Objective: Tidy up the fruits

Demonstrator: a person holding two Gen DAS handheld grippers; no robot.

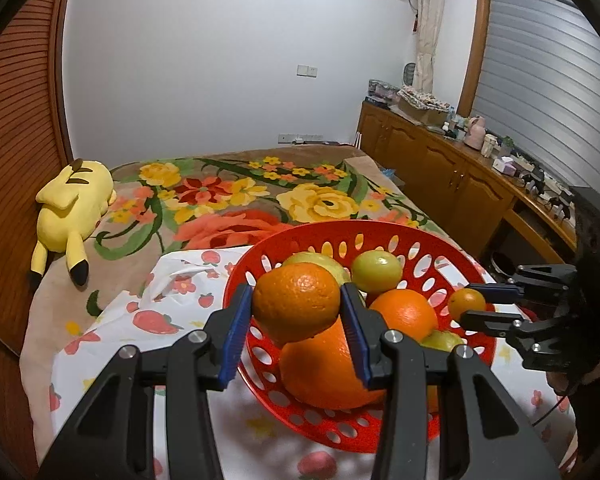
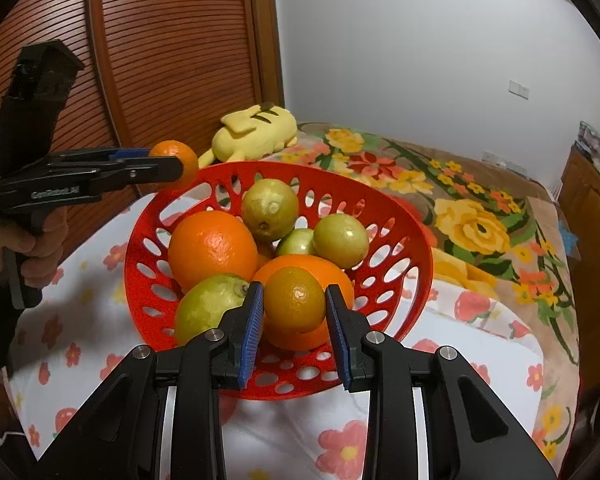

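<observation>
A: Start at the left. What's over there?

B: A yellow Pikachu plush (image 1: 74, 200) lying on the floral blanket (image 1: 236, 196) at the far left, well apart from the fruit. Nearer lies a white strawberry-print cloth (image 1: 156, 320), and the red perforated basket (image 1: 300, 240) sits on it.

A: And the left gripper (image 1: 298, 306)?

B: Its blue-padded fingers (image 1: 234, 330) are clamped on either side of an orange (image 1: 296, 300), held up at the basket's left rim. From the right wrist view that same gripper (image 2: 168, 160) comes in from the left, and its orange (image 2: 176, 156) hangs just at the rim's far-left edge.

A: What's inside the basket?

B: Two large oranges: one on the left (image 2: 212, 250), one near the middle (image 2: 304, 304). Around them are greenish lemons: one at the near left (image 2: 208, 308), one at the far side (image 2: 270, 204), one on the right (image 2: 340, 240), and a smaller green fruit (image 2: 296, 242) between the last two.

A: The right gripper (image 2: 294, 306)?

B: Closed on a small orange (image 2: 294, 300), above the basket's near edge. In the left wrist view it (image 1: 466, 306) reaches in from the right, pinching that small orange (image 1: 466, 304) over the right rim.
</observation>
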